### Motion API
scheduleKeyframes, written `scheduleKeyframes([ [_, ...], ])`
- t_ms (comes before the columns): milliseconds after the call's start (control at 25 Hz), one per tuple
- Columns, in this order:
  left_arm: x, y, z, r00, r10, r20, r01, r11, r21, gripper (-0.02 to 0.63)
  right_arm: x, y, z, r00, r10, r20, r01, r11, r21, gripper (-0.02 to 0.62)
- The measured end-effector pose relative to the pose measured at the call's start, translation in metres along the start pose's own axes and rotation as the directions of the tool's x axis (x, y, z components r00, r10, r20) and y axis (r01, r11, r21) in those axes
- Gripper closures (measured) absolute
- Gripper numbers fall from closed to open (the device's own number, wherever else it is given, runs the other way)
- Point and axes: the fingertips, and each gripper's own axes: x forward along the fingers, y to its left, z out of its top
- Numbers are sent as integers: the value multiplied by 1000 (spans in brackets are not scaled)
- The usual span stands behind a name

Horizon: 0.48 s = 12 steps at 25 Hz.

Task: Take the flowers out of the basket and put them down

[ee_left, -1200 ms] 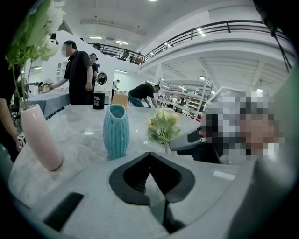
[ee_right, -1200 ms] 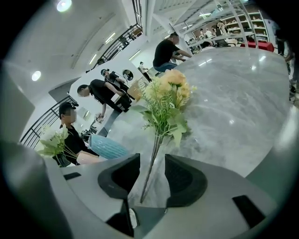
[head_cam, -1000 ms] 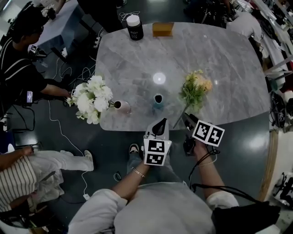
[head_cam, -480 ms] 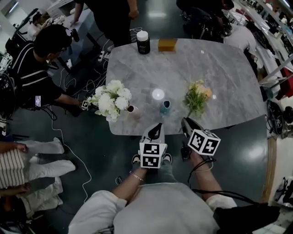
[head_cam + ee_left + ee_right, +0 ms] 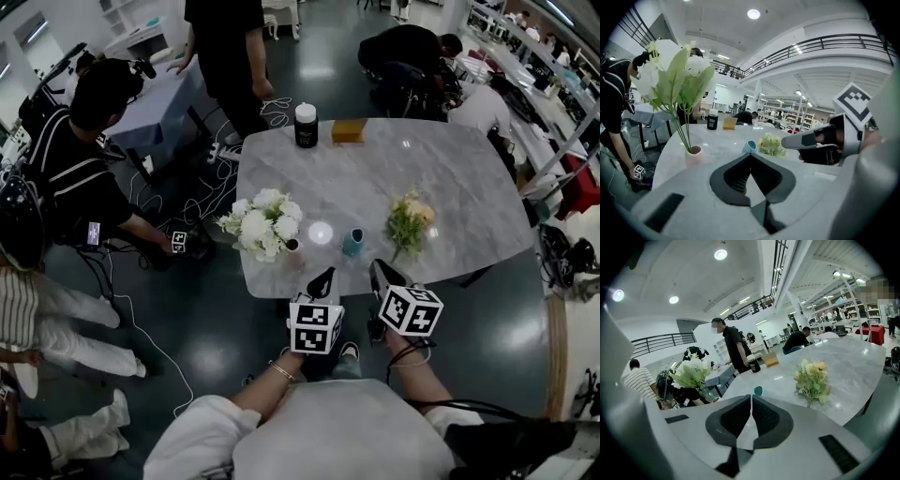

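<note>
Marble table [image 5: 450,178]: white flowers [image 5: 262,223] left, yellow flowers [image 5: 410,220] right.
Our L claw [image 5: 327,275] is pressed shut; R claw [image 5: 376,267] closing on nothing.

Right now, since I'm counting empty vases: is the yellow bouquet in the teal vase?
No, the yellow bouquet rests on the table, apart from the teal vase.

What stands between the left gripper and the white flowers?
Nothing visible does. The left gripper, shut and empty, hangs off the table's near edge; the white flowers in the pink vase stand ahead to its left. The teal vase stands off to the right.
</note>
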Motion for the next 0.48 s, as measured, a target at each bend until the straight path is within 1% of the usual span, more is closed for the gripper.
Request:
scheduleKeyframes([
  [240, -29, 22, -6, 999, -37, -9, 37, 999, 26, 597, -1, 37, -11, 999, -28, 30, 28, 1000, -6, 581],
  [360, -46, 41, -7, 999, -31, -9, 31, 999, 28, 597, 3, 59, -22, 999, -30, 30, 30, 1000, -2, 581],
  [480, -63, 64, -8, 1000, -7, -11, 7, 1000, 19, 597, 7, 82, -33, 999, -24, 22, 24, 1000, 6, 581],
])
